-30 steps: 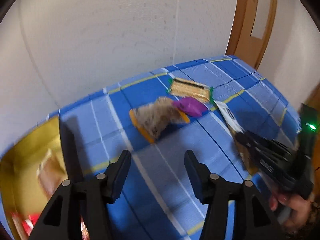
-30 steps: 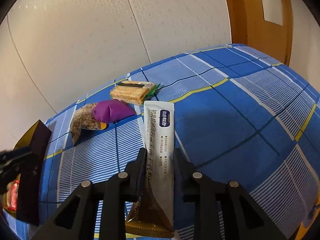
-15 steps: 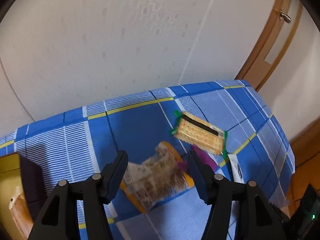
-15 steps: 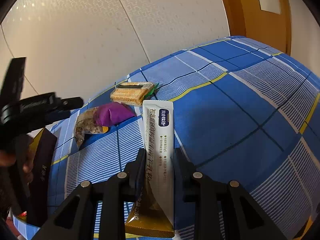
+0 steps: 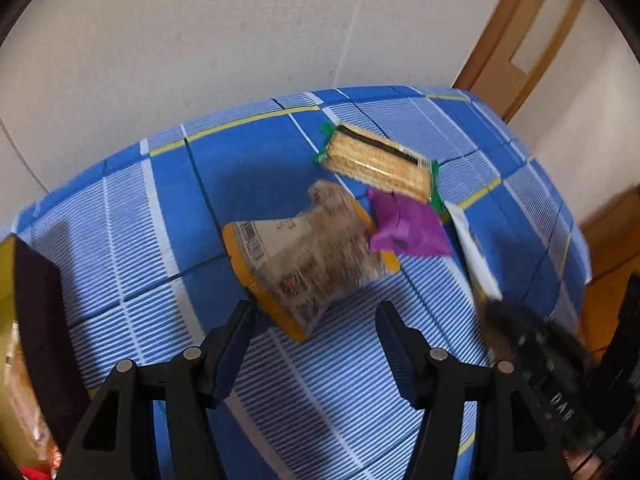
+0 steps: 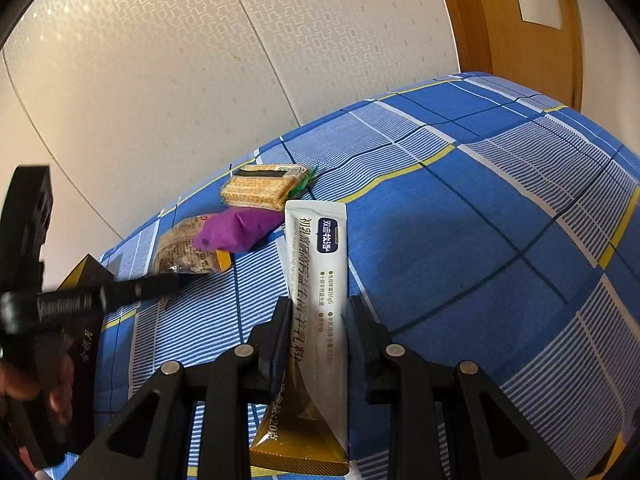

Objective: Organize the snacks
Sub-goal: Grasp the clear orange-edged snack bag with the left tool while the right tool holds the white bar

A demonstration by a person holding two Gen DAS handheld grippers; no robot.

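Observation:
My left gripper [image 5: 314, 316] is open and hovers just short of a clear bread packet with an orange edge [image 5: 304, 254], which lies on the blue checked cloth [image 5: 160, 200]. A purple packet [image 5: 404, 226] and a cracker pack with green ends [image 5: 378, 160] lie just beyond it. My right gripper [image 6: 318, 312] is shut on a long white and gold sachet [image 6: 320, 280], whose far end rests on the cloth. The left gripper also shows in the right wrist view [image 6: 152, 284], blurred, at the bread packet [image 6: 184, 250].
A dark box with a gold lining [image 5: 36, 312] stands at the left with snacks inside. A white wall [image 6: 200, 60] runs behind the table and a wooden door [image 6: 516, 24] stands at the right. The table's right edge [image 5: 576, 232] drops to a wooden floor.
My left gripper has swung from the box side toward the snack pile and come down close to the bread packet. My right gripper has stayed shut on the sachet, nearly still.

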